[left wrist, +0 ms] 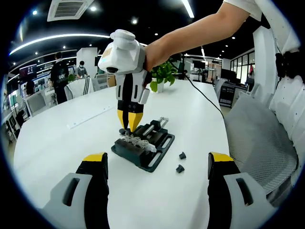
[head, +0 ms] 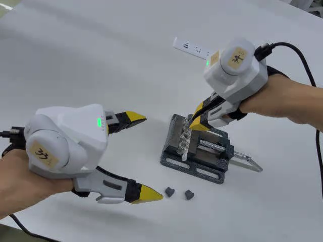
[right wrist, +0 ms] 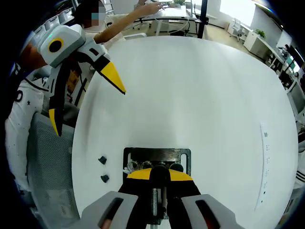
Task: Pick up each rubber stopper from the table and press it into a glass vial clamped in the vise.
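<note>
A dark vise (head: 174,157) (left wrist: 159,150) (right wrist: 157,154) on the white table clamps a row of glass vials (head: 185,142) (left wrist: 137,141) (right wrist: 135,166). My right gripper (head: 195,121) (left wrist: 128,125) (right wrist: 159,174) points down at the far end of that row, shut on a dark rubber stopper (right wrist: 159,171) right above a vial. Two more stoppers (head: 170,191) (head: 189,194) (left wrist: 182,155) (right wrist: 102,160) lie on the table in front of the vise. My left gripper (head: 144,155) (left wrist: 157,158) (right wrist: 86,106) hovers open and holds nothing, to the left of the vise and near the loose stoppers.
A flat white strip (head: 194,49) (right wrist: 264,167) lies on the table beyond the vise. The vise's screw handle (head: 247,161) sticks out to the right. A black cable (head: 308,75) trails from the right gripper. A grey mesh chair (left wrist: 259,133) stands by the table edge.
</note>
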A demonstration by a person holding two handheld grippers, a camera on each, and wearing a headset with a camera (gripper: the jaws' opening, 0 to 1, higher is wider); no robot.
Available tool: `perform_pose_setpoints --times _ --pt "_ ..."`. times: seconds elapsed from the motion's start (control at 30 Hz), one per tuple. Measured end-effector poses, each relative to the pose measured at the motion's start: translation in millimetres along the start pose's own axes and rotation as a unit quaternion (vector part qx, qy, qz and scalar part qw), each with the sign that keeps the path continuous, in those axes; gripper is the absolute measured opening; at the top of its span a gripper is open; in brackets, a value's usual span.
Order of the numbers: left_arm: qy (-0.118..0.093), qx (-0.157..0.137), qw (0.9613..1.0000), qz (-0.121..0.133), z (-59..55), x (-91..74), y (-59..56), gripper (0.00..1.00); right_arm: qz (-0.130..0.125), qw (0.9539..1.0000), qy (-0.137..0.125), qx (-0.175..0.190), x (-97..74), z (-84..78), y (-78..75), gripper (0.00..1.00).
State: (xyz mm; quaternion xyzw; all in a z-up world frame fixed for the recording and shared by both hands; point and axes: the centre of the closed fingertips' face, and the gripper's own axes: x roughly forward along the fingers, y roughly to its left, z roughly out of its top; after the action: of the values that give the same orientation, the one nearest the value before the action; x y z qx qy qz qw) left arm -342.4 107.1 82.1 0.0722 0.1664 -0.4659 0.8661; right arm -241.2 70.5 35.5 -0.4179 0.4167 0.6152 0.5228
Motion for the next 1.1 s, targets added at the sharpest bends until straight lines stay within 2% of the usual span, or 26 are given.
perform_pose_setpoints --times 0.47,0.73,1.1 --pt "-0.004 -0.007 1.0000 0.001 -0.7 0.1 1.1 0.85 0.005 0.9999 0.012 -0.003 4.9 -2.0 -2.0 0.06" --pt "-0.008 -0.013 0.9999 0.002 -1.8 -0.8 2.7 0.85 0.006 0.9995 0.027 -0.012 6.1 -2.2 -3.3 0.06" --pt "-0.009 -0.017 0.9998 0.001 -2.2 -0.6 1.7 0.84 0.003 0.9951 0.087 -0.047 6.6 -0.8 -0.5 0.05"
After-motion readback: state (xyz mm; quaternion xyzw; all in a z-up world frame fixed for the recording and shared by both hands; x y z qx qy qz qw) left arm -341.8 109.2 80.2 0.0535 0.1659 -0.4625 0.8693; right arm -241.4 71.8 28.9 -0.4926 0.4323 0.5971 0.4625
